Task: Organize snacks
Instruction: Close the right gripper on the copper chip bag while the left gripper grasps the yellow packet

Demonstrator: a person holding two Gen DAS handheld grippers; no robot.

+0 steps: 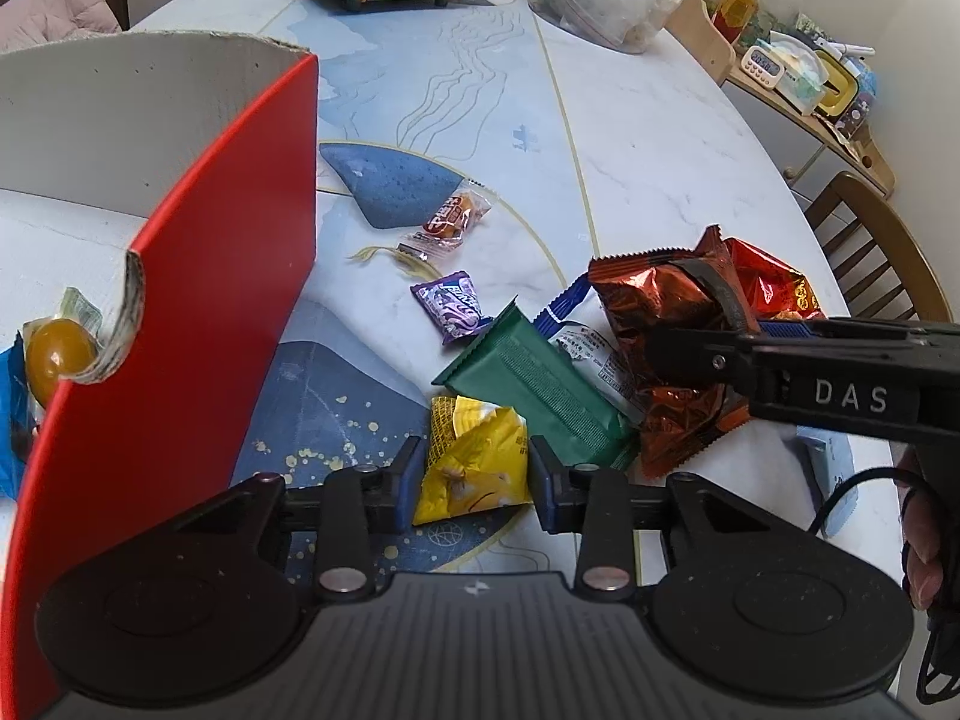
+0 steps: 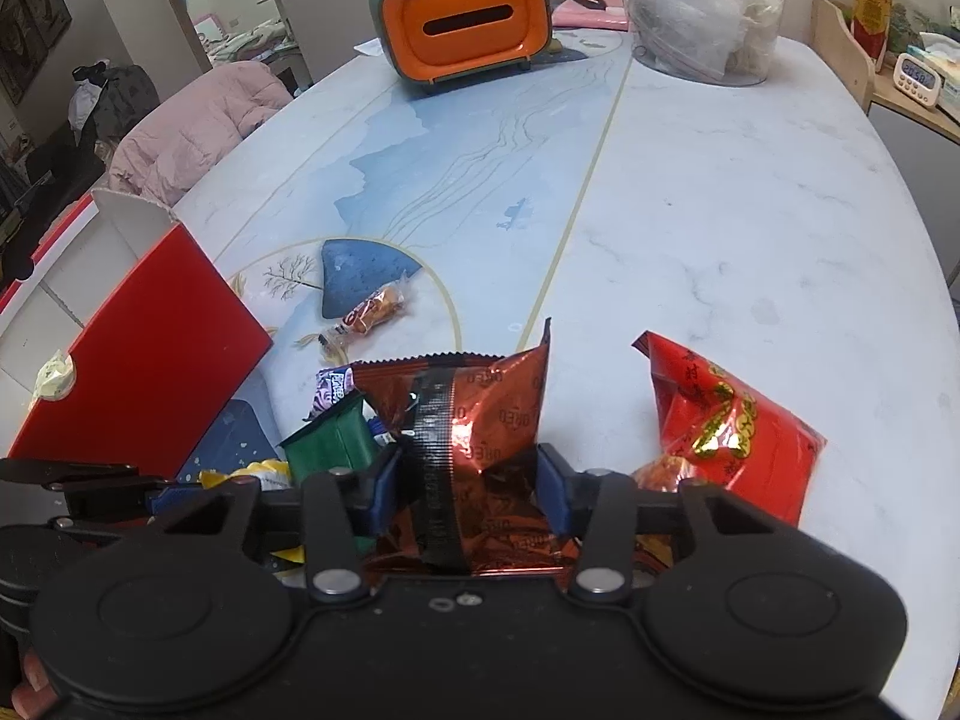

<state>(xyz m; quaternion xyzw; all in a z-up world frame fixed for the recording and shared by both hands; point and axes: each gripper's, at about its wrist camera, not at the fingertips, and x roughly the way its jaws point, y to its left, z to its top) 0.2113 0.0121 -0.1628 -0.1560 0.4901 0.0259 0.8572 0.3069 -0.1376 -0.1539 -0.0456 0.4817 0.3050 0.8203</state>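
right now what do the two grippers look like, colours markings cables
Both grippers are matte black plastic with two round discs at the base, silver pivot bolts and blue finger pads. The left gripper shows a ribbed black housing. The right gripper looks the same; from the left wrist view its side carries white "DAS" lettering, and a thin black cable loops beside the bare hand holding it.

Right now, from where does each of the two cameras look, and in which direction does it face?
Left wrist: sits on the left gripper, faces across the table; its fingers flank the yellow packet; right gripper enters from the right, and a bit of a hand.
Right wrist: sits on the right gripper, faces the table's far end; its fingers pinch the copper Oreo packet.
Shared: red box, green packet, orange tissue box.
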